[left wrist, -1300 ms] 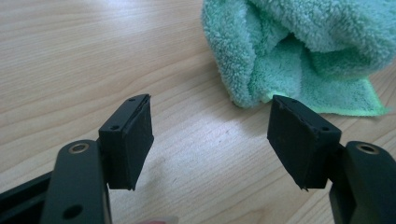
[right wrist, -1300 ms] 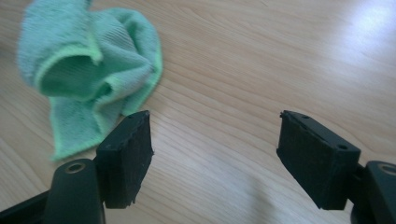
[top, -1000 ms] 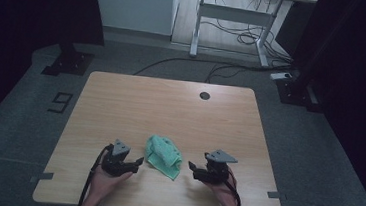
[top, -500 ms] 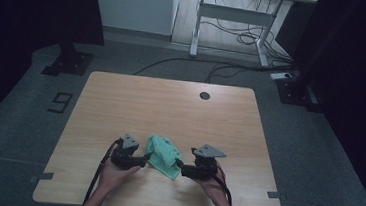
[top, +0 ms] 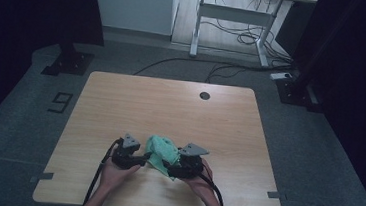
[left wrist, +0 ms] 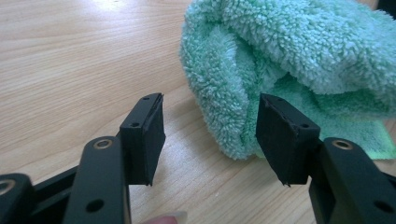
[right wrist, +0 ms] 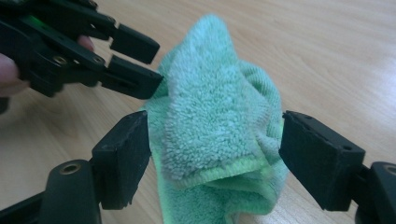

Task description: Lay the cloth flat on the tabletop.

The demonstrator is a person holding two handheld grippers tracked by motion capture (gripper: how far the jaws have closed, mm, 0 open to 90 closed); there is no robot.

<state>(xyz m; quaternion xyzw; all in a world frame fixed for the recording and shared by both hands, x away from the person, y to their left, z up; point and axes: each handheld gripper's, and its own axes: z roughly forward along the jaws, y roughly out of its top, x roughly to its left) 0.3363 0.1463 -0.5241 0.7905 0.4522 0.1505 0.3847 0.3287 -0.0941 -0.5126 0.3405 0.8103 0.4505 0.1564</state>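
A crumpled green towel (top: 162,149) lies near the front edge of the wooden table (top: 170,107). My left gripper (top: 145,158) is at the towel's left side and stands open. In the left gripper view its jaws (left wrist: 212,135) straddle a fold of the towel (left wrist: 289,56), the right pad touching the pile. My right gripper (top: 166,168) is at the towel's right side, also open. In the right gripper view its jaws (right wrist: 222,156) stand on either side of a raised ridge of the towel (right wrist: 210,116). Beyond it the left gripper (right wrist: 140,63) touches the cloth's far edge.
A dark round hole (top: 204,95) sits near the table's far edge. Beyond the table stand a white desk frame (top: 233,17) and floor cables (top: 224,69). A taped mark (top: 60,102) lies on the floor at left. Black stands flank the table.
Both grippers have moved inward from either side of the towel and now reach into its edges. The towel itself has hardly shifted.
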